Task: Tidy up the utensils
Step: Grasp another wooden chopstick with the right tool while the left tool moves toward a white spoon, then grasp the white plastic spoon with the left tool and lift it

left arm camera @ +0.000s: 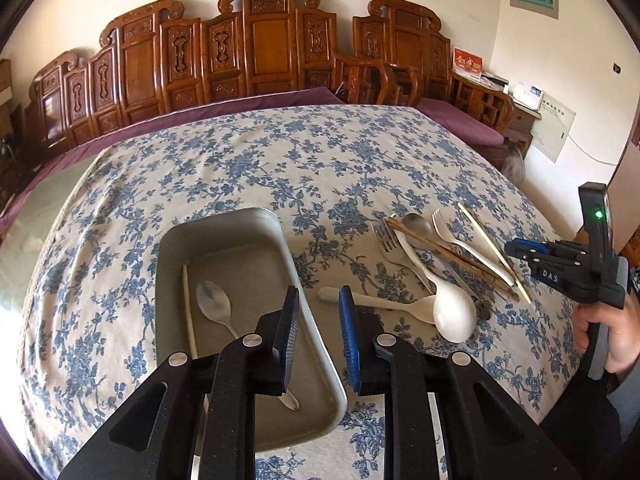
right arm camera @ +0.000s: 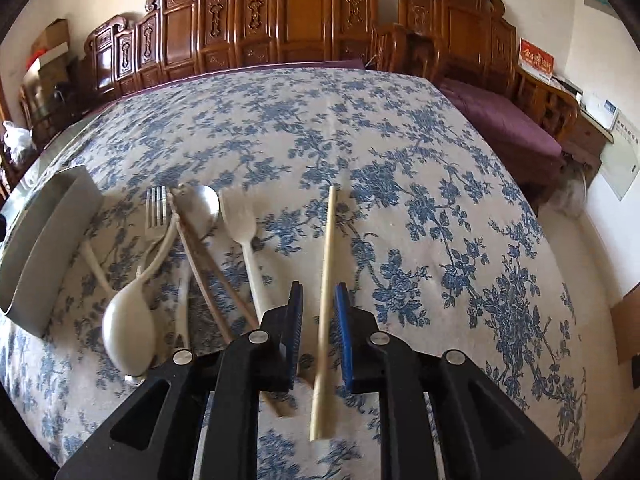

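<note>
1. Left wrist view: metal tray (left arm camera: 224, 248) just ahead of the left gripper (left arm camera: 319, 300) and mostly to its left, resting on the blue-flowered tablecloth (left arm camera: 248, 160) of the tabletop.
2. Inside the tray: a metal spoon (left arm camera: 214, 304) with bowl pointing away, and one pale chopstick (left arm camera: 189, 308) lying along the tray's left side, both partly hidden behind the left finger.
3. Left gripper released, fingers apart, nothing between them, straddling the tray's right rim.
4. Ahead and to the right of the left gripper, loose on the cloth: a cream spoon (left arm camera: 380, 302) lying crosswise, a big white ladle-shaped spoon (left arm camera: 454, 314), a metal fork (left arm camera: 386, 240), a second metal spoon (left arm camera: 416, 224), a pair of brown chopsticks (left arm camera: 452, 256) laid diagonally over the heap, a cream plastic fork (left arm camera: 464, 246).
5. Far right of that view: right gripper (left arm camera: 520, 249) held in a hand (left arm camera: 612, 332), just beside the heap.
6. Right wrist view: right gripper (right arm camera: 319, 300) released, fingers apart, with a pale chopstick (right arm camera: 326, 280) running lengthwise through the gap; contact with either pad cannot be told, nor whether the stick lies on the cloth or is lifted.
7. Left of the right gripper: plastic fork (right arm camera: 244, 236), brown chopsticks (right arm camera: 200, 264), metal spoon (right arm camera: 202, 202), metal fork (right arm camera: 157, 210), white ladle spoon (right arm camera: 128, 332); tray wall (right arm camera: 44, 248) at the far left.
8. Carved wooden bench (right arm camera: 280, 28) beyond the tabletop.
</note>
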Motion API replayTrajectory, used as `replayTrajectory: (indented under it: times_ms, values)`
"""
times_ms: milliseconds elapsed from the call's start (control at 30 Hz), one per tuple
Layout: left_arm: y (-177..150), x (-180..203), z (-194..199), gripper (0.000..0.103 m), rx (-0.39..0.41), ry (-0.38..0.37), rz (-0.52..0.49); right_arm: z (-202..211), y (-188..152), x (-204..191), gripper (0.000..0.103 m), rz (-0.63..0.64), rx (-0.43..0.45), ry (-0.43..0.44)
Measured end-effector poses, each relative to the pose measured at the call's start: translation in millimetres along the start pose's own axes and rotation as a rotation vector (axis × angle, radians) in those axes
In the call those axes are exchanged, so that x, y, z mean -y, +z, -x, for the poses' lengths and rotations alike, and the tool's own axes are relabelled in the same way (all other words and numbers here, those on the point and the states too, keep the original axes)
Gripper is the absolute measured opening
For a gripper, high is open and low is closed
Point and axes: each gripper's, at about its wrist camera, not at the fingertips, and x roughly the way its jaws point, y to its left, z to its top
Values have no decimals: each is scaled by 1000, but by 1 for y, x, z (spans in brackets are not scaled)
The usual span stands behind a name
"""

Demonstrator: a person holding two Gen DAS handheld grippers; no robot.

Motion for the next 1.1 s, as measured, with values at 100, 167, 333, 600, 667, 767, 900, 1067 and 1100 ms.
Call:
replayTrajectory:
  times_ms: [100,167,333,600,667,767,900,1067,1100]
  values:
    - [-2,5,-1,20,-3,4,-3,-6,1,5,18,-12,-6,5]
    - [-3,9,-2,22,-2,6,-6,-12,2,6,18,-16,-21,9]
    - [-7,19,-5,27,-10,8,-12,-25,0,3,18,2,-79,-6]
    - [-10,46,-16,31,-43,-2,-21,-23,0,4,6,10,-72,1]
    - [-10,54,-21,31,-51,-11,-20,-19,1,6,6,9,-54,5]
    - [-8,70,-33,31,-68,-31,-21,-12,3,12,6,-29,-24,39]
    - [-3,87,-50,31,-92,-50,-30,-9,3,17,6,-51,-12,71]
    - [1,97,-73,34,-139,-78,-6,-6,5,20,6,-71,1,105]
    - [2,97,-77,34,-146,-81,-1,-6,6,21,6,-81,4,111]
